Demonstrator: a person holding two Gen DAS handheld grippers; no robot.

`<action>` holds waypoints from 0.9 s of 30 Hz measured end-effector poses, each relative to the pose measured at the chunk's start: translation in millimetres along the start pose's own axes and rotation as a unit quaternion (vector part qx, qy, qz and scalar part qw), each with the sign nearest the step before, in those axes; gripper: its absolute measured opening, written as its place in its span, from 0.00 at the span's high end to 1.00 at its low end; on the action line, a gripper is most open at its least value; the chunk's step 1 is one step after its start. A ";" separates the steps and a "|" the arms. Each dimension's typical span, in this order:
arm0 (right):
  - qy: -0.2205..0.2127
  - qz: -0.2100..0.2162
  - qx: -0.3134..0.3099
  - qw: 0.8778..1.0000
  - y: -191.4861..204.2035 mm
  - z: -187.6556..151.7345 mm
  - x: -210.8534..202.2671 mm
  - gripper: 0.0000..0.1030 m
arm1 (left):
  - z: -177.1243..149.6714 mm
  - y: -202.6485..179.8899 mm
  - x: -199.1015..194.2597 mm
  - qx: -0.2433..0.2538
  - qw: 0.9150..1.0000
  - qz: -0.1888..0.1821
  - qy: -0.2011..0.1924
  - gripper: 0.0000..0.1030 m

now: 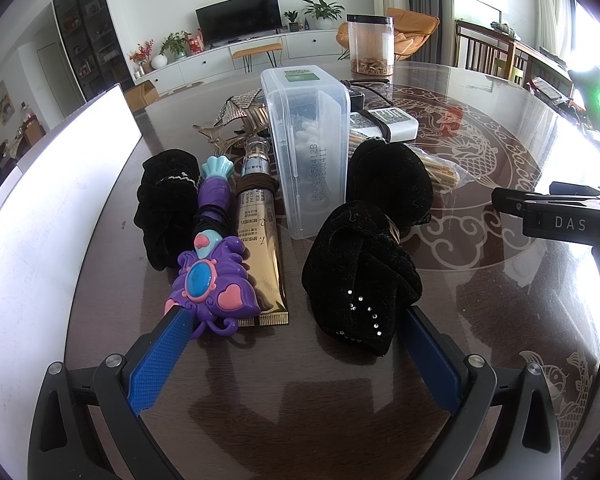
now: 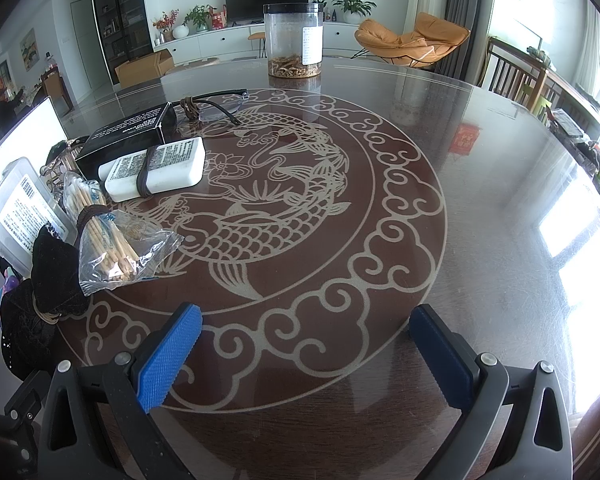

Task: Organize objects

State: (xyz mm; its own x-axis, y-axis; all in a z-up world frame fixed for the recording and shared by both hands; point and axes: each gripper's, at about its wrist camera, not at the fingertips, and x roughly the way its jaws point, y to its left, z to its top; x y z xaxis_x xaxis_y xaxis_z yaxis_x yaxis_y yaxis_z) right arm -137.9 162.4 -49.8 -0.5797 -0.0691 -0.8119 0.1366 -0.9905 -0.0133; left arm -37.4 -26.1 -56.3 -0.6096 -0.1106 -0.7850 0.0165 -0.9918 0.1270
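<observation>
**Bright daylight, strong glare, heavy fisheye warp**

Daylight pours in from windows on the right, blown out to white in both views. The glossy round dark-wood table with its pale fish pattern (image 2: 480, 184) carries broad sheen and reflections. A white panel (image 1: 60, 208) at left overexposes. Soft shadows lie beneath objects. Edges curve sharply, corners vignette black.

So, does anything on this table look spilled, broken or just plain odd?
Nothing spilled or broken. One oddity: the clear plastic box lies on its side, its printed date code reading sideways, between the gold tube and black velvet scrunchies.
</observation>
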 end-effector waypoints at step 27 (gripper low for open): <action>0.000 0.000 0.000 1.000 0.0 -0.2 -0.6 0.00 | -7.1 10.3 0.1 -0.049 0.998 -0.039 0.030 0.00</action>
State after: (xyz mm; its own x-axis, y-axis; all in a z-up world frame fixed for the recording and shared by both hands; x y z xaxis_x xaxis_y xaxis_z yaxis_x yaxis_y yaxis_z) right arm -137.3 162.4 -49.5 -0.5798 -0.0691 -0.8118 0.1368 -0.9905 -0.0133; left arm -31.6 -36.8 -59.4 -0.5627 -0.0344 -0.8259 0.0500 -0.9987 0.0075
